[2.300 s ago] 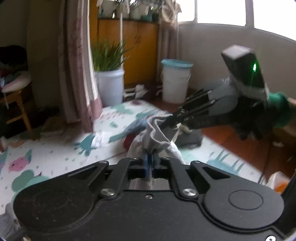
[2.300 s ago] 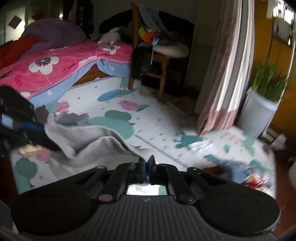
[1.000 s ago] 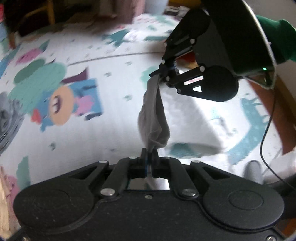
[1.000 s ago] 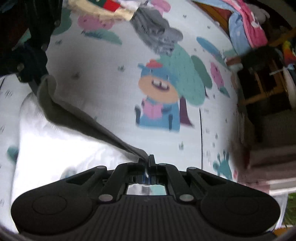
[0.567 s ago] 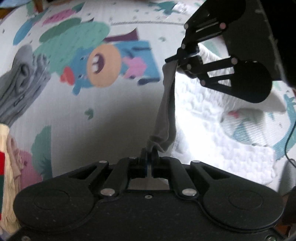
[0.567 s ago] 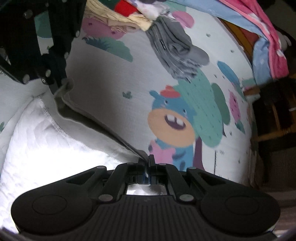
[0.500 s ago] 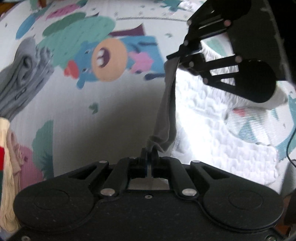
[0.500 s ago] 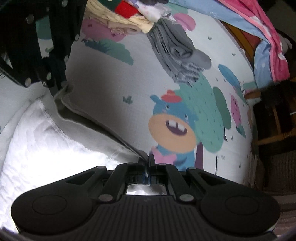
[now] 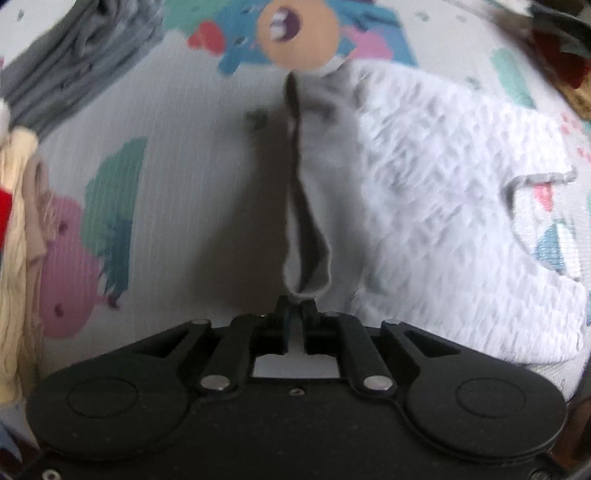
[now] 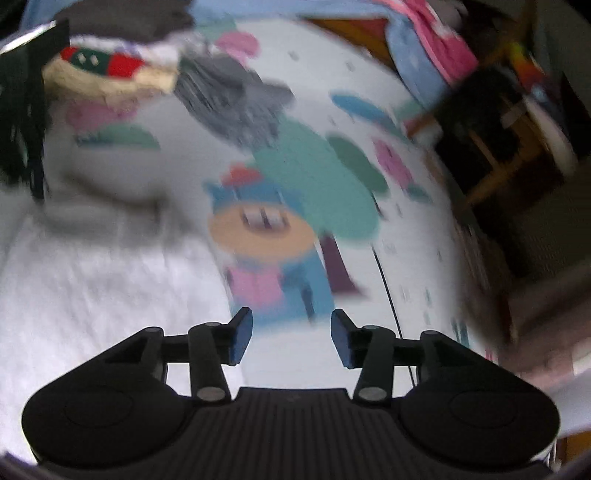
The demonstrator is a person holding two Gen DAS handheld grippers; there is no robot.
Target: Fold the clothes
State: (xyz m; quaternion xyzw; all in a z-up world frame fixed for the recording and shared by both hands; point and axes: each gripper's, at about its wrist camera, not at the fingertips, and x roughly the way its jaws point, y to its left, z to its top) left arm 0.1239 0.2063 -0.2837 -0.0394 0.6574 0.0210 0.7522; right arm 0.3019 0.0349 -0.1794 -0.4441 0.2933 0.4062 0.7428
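White textured garment with grey hem, spread flat on cartoon play mat | right gripper: jaws opening, nothing between | left gripper: jaws opening narrowly, hem fold just ahead, grip unclear

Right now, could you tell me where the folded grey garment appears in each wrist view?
Left wrist: folded grey garment at upper left, above the cream clothes.
Right wrist: it lies top centre-left, blurred.
Shared landmark: the cartoon face printed on the mat.
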